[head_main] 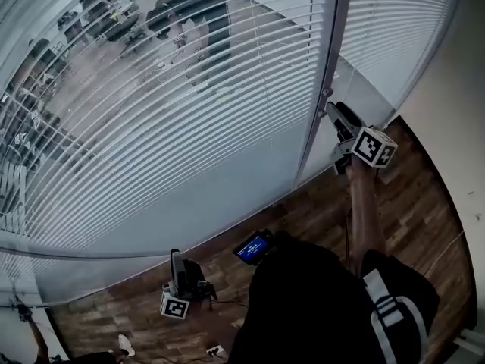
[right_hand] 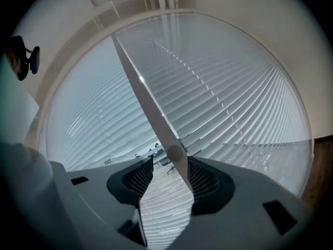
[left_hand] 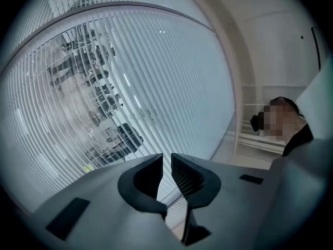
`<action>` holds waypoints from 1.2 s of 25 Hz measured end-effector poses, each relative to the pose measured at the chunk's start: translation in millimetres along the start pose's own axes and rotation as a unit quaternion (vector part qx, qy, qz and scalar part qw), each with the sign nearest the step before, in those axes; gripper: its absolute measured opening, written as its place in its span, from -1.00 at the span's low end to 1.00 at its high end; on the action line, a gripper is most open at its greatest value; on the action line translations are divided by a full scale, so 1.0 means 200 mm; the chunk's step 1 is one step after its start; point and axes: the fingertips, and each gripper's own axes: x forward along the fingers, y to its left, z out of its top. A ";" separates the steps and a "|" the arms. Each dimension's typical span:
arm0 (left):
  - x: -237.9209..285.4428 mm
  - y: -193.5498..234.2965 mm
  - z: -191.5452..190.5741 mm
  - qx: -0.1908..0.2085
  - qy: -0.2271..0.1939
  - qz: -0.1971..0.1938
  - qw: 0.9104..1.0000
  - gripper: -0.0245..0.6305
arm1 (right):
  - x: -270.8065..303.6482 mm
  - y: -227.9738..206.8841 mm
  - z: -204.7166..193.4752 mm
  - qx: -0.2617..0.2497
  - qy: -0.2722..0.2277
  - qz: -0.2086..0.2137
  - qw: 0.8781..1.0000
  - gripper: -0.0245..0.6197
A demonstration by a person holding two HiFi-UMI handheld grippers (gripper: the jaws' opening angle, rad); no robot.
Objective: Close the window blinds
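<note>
While the slats of the blinds [head_main: 189,127] stand tilted enough to show the outside through them, they hang across the whole window, level from its left edge to the upright post [head_main: 333,51] and on to its right edge. That post is the long line that matters: in the right gripper view it runs slantwise straight up through the jaw gap. On it sits what looks like a small round knob [right_hand: 175,152], though it is too small to be sure. It lies dead ahead of the right gripper [head_main: 336,116], between the spread fingers and closer to the right one, which pinch nothing. The left gripper [head_main: 176,260] hangs low by the window's bottom edge, well apart from the post, its fingers drawn nearly together with only a slit between and nothing in it. So the right hand is the nearer, and I judge the knob its mark.
</note>
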 end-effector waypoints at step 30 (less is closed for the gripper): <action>0.32 0.13 -0.13 -0.021 0.091 -0.022 0.995 -0.76 | -0.02 0.07 0.01 0.019 -0.018 -0.017 1.000 -0.51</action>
